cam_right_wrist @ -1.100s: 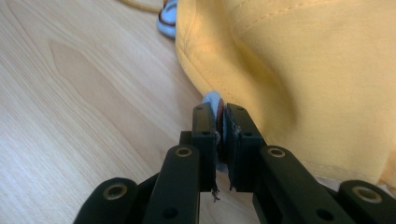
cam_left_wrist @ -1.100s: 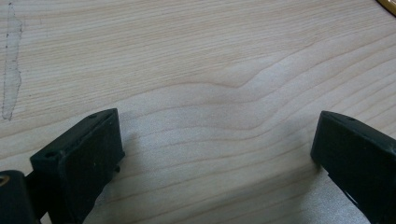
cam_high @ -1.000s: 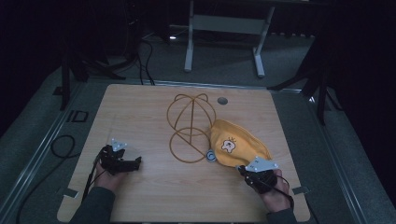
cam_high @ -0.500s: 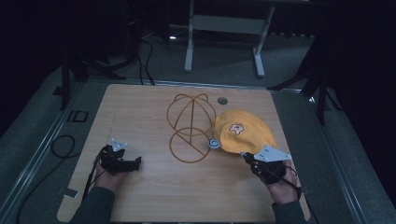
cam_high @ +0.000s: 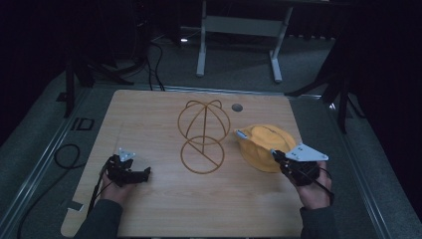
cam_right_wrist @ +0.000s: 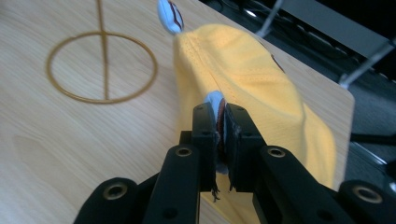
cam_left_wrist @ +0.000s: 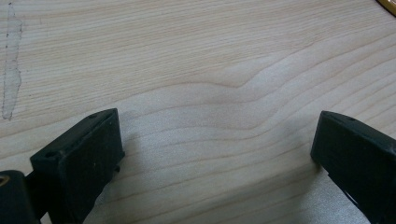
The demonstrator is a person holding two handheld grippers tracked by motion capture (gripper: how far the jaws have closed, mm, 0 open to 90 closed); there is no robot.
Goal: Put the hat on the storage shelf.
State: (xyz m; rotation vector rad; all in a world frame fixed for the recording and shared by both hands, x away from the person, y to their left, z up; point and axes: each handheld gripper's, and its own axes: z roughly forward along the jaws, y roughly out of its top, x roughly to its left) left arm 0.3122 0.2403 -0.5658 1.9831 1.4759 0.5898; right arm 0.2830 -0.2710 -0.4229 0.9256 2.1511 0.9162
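The wooden table [cam_high: 164,209] carries a wire stand [cam_high: 203,137] near its middle. Just right of the stand hangs the yellow cap [cam_high: 266,147], lifted by its edge, its far tip close to the stand's rings. The right gripper [cam_high: 276,156], right of the stand, has its jaws pinched tight on the cap's rim. The left gripper [cam_high: 144,173], well left of the stand, rests with jaws wide apart, holding nothing.
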